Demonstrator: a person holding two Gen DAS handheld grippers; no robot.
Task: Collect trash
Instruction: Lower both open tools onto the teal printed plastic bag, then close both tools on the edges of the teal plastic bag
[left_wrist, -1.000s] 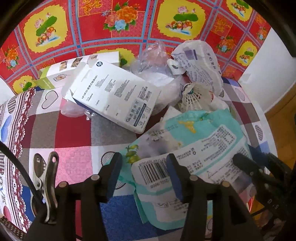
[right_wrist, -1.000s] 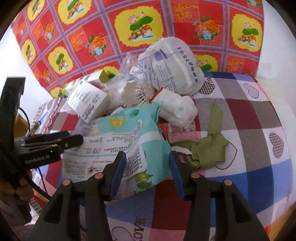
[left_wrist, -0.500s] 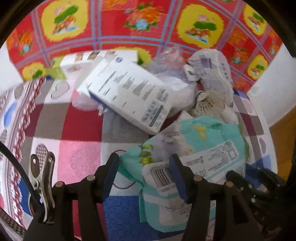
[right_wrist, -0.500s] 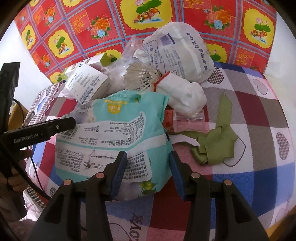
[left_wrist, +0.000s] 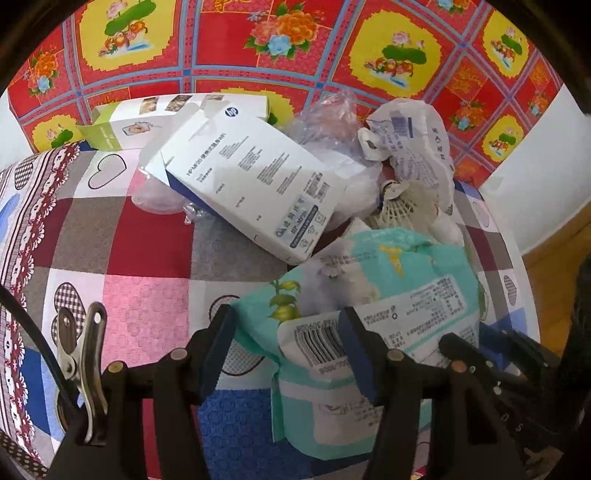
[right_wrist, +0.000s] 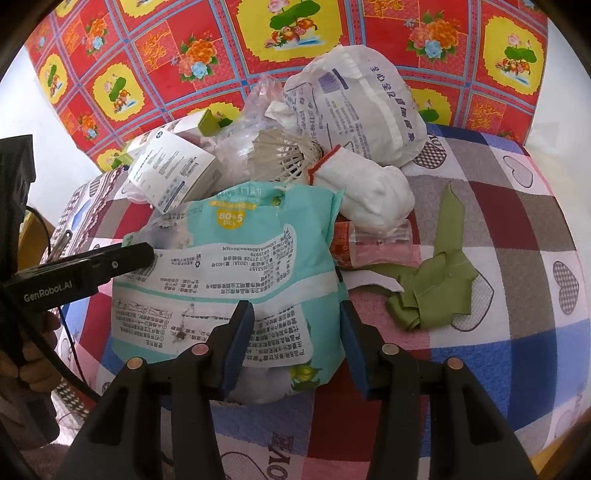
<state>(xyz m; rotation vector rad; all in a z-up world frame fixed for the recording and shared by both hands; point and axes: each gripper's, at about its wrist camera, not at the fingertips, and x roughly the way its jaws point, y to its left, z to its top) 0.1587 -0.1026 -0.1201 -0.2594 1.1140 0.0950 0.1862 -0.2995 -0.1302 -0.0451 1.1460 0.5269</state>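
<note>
A teal and white wet-wipe bag (left_wrist: 388, 280) (right_wrist: 229, 266) lies at the near side of a trash pile on the checked tablecloth (left_wrist: 147, 236). My left gripper (left_wrist: 286, 350) stands open over the bag's barcode corner, with that corner between its fingers and no visible pinch. My right gripper (right_wrist: 295, 343) is open over the bag's opposite lower edge, which fills the gap between its pads. Behind the bag lie a white printed box (left_wrist: 255, 192) (right_wrist: 173, 170), a shuttlecock (right_wrist: 284, 155), a white printed plastic bag (right_wrist: 362, 107) and a white glove with a red cuff (right_wrist: 369, 192).
A green ribbon (right_wrist: 436, 284) and a clear wrapper with a red label (right_wrist: 373, 243) lie right of the bag. A green and white carton (left_wrist: 122, 125) sits at the back left. A red floral cloth (left_wrist: 221, 40) hangs behind. A person's hand (right_wrist: 37, 354) holds the left gripper.
The left view has rolled and its jaws stand slightly wider. In the right view the teal bag has spread into fuller view, with the gripper closer over its lower edge.
</note>
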